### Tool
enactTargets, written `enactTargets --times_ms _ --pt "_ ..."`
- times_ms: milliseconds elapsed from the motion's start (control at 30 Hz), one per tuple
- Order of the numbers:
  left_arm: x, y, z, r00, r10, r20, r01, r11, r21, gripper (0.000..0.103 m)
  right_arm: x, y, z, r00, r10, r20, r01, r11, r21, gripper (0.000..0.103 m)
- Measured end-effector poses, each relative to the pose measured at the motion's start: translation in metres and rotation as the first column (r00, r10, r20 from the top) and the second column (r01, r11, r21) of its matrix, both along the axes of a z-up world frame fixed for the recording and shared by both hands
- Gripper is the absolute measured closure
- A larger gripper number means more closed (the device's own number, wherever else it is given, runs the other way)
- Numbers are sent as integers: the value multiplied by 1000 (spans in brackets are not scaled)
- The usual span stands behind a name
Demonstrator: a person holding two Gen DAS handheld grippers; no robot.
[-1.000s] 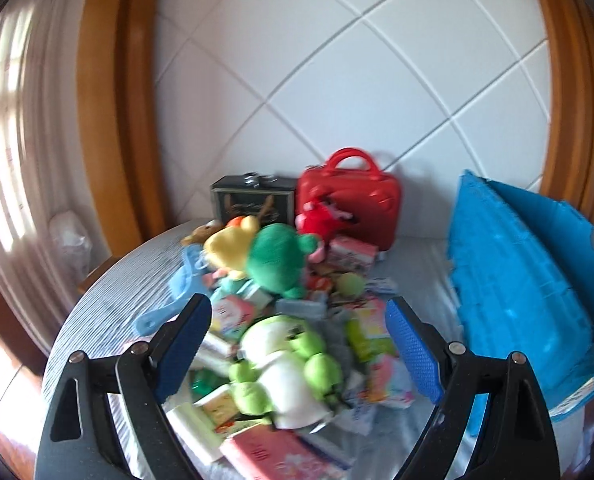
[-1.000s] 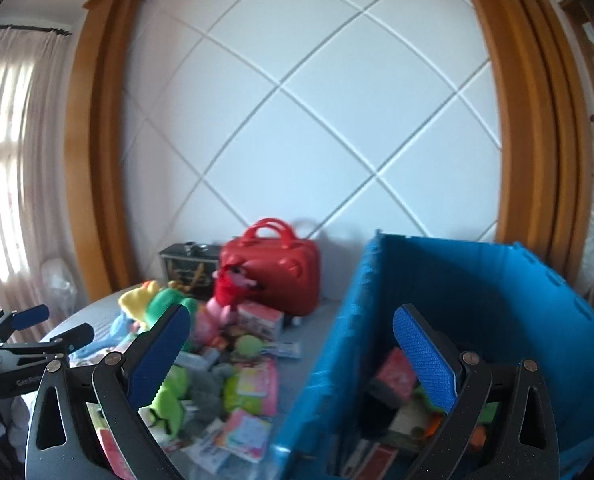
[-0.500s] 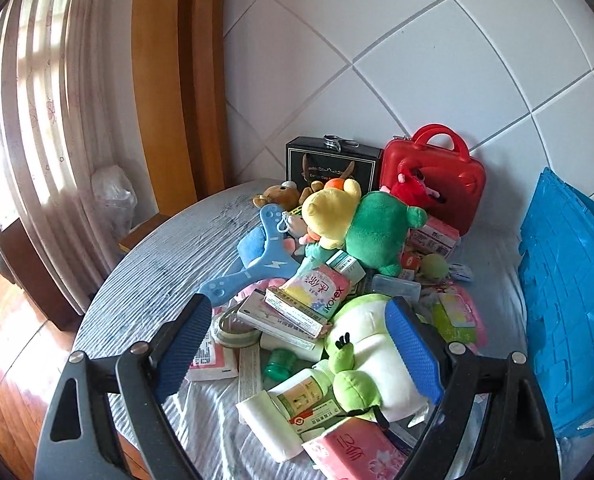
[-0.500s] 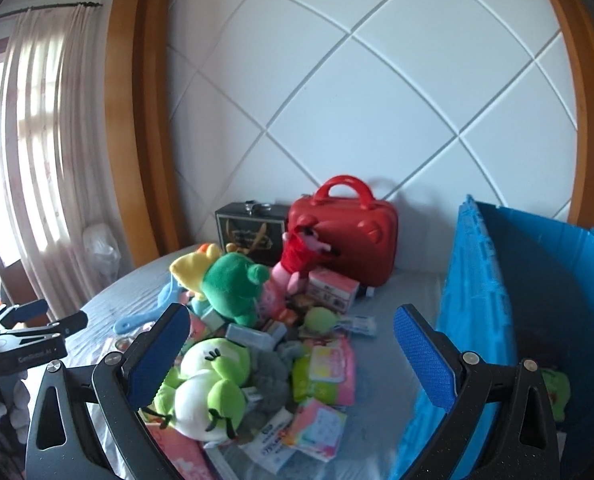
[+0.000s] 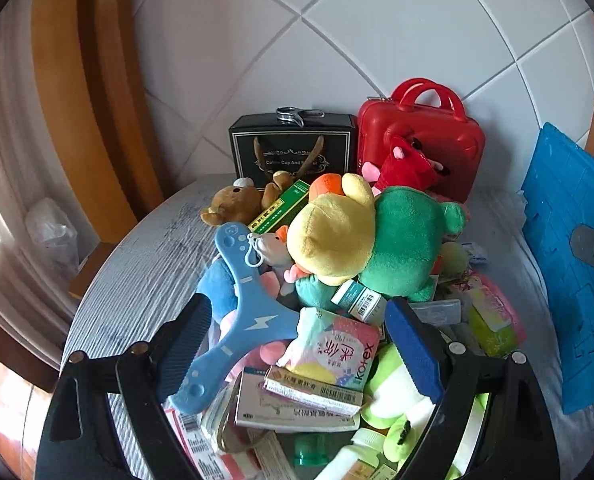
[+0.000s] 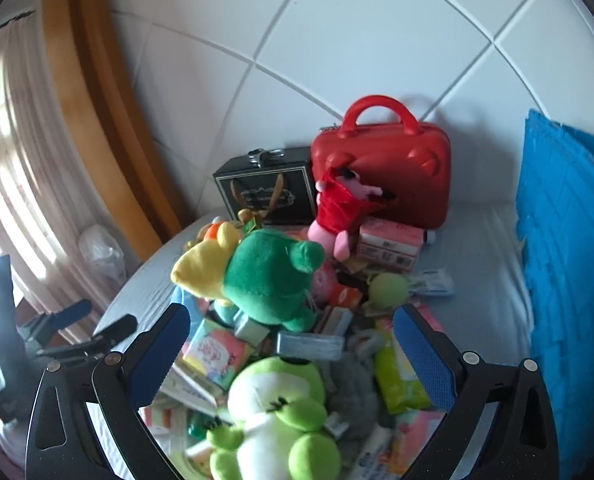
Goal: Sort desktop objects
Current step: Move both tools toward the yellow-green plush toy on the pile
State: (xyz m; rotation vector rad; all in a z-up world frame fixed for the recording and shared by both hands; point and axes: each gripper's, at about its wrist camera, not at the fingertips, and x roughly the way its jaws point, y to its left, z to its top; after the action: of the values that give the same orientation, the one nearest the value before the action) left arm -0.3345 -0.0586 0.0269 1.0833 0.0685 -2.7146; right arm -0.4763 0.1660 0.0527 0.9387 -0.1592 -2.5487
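Observation:
A heap of toys and packets lies on a grey round table. My left gripper is open and empty, low over a blue boomerang-shaped toy and a Kotex packet. Behind them lie a yellow plush and a dark green plush. My right gripper is open and empty, above a light green and white frog plush and a grey tin. The dark green plush lies just beyond. The left gripper shows at the left of the right wrist view.
A red case and a black gift box stand at the wall. A blue crate stands at the right, also in the right wrist view. The table edge drops off at the left near curtains.
Both grippers have swung left and dipped toward the heap. The left one has come down close over the blue toy and packets. The right one has left the crate for the frog plush.

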Motion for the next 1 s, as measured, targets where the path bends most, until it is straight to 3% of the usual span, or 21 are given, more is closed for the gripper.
enactTargets --times_ms 300,600,767,900,1000 --pt "-68 -13 -46 992 -100 83 97 994 40 14 -68 -39 -51 989 36 143 -42 998 42 0" --pt "-106 -17 -74 977 -180 115 174 983 60 14 -108 -74 -92 969 98 227 -117 991 72 0" --pt "-124 -19 -87 971 -201 133 198 980 31 14 -126 -84 -105 958 156 240 -170 984 41 0" --pt "-138 -24 -95 968 -209 138 203 978 51 14 -139 -95 -111 943 217 252 -227 974 8 0" --pt "-145 -24 -96 967 -222 127 217 975 51 14 -140 -107 -114 947 220 236 -242 968 71 0"
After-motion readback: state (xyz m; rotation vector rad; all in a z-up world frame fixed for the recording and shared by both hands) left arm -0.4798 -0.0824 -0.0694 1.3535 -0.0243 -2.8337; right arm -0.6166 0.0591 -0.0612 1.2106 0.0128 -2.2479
